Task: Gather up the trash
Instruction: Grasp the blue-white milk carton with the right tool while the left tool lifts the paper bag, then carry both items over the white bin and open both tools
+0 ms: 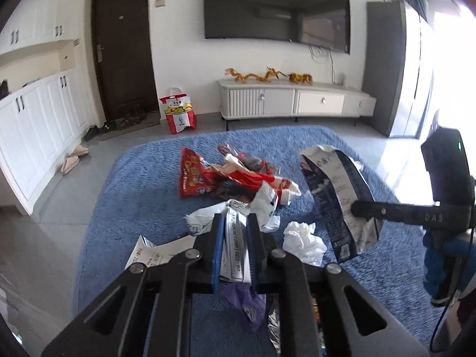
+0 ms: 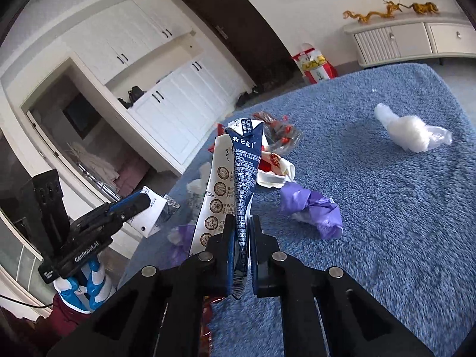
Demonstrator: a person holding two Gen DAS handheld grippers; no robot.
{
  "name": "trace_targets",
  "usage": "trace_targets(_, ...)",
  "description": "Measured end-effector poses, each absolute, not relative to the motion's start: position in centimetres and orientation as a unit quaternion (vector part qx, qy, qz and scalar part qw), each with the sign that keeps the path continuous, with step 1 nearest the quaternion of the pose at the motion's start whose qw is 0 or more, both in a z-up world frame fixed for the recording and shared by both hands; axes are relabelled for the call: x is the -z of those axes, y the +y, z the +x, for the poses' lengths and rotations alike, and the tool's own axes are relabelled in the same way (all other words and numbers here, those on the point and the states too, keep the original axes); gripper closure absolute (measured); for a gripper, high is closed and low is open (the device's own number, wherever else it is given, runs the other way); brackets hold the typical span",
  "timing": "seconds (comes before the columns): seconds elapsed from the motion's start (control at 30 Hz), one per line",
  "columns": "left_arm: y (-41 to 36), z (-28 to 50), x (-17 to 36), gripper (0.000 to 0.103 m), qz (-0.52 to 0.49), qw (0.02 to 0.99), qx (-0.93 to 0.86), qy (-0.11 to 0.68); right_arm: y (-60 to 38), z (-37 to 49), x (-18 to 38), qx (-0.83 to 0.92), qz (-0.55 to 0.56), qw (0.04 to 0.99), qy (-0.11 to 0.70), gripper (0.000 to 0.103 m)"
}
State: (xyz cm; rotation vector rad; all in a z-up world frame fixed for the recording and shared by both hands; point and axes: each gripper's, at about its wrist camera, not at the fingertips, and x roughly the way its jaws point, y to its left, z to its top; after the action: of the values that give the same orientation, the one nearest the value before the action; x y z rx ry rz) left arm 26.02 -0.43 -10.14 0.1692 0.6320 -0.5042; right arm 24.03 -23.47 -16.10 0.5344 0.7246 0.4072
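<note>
I am pinching a flattened white carton (image 1: 233, 250) with printed text between the blue pads of my left gripper (image 1: 235, 223), low in the centre of the left wrist view; the jaws are closed on it and the carton is sticking up past the fingertips. My right gripper (image 2: 241, 223) is clamping a flattened dark blue and white milk carton (image 2: 238, 175), which is standing up from the jaws through the middle of the right wrist view. In the left wrist view that same carton is hanging at the right of the frame, raised off the blue fluffy blanket (image 1: 142, 184), with the right gripper's black finger across it.

The rest of the trash is lying on the blanket. A red snack bag (image 1: 195, 175) and a heap of red and white wrappers (image 1: 253, 178) are sitting in the centre of the left view, just above my left fingertips. A crumpled white tissue (image 1: 303, 238) is lying between the two cartons, lower right of centre. A crumpled purple wrapper (image 2: 312, 208) is resting right of centre in the right view, and a clear plastic bag (image 2: 410, 131) is lying well apart from it at the upper right. A red and white KFC bag (image 1: 178, 113) is standing on the floor beside the dark door (image 1: 122, 47), upper left of centre.
</note>
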Motion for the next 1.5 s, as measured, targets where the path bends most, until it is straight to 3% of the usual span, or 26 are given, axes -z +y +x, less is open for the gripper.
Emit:
trace_targets(0.43,1.9,21.3,3.9,0.089,0.037,0.930,0.250,0.267,-25.5,17.6,11.0,-0.174,0.246,0.910,0.286,0.095)
trace_targets(0.83,-14.0,14.5,-0.1,0.089,0.062,0.866,0.431,0.247,-37.0,5.3,10.8,-0.020,0.250,0.935,0.250,0.095)
trace_targets(1.17,-33.7,7.9,5.3,0.089,0.107,0.738,0.586,0.316,-45.5,-3.7,18.0,0.163,0.270,0.896,0.311,0.094)
trace_targets(1.5,-42.5,6.3,13.4,0.086,0.127,0.664,0.609,0.414,-49.8,-3.8,25.5,0.229,0.305,0.846,0.373,0.088)
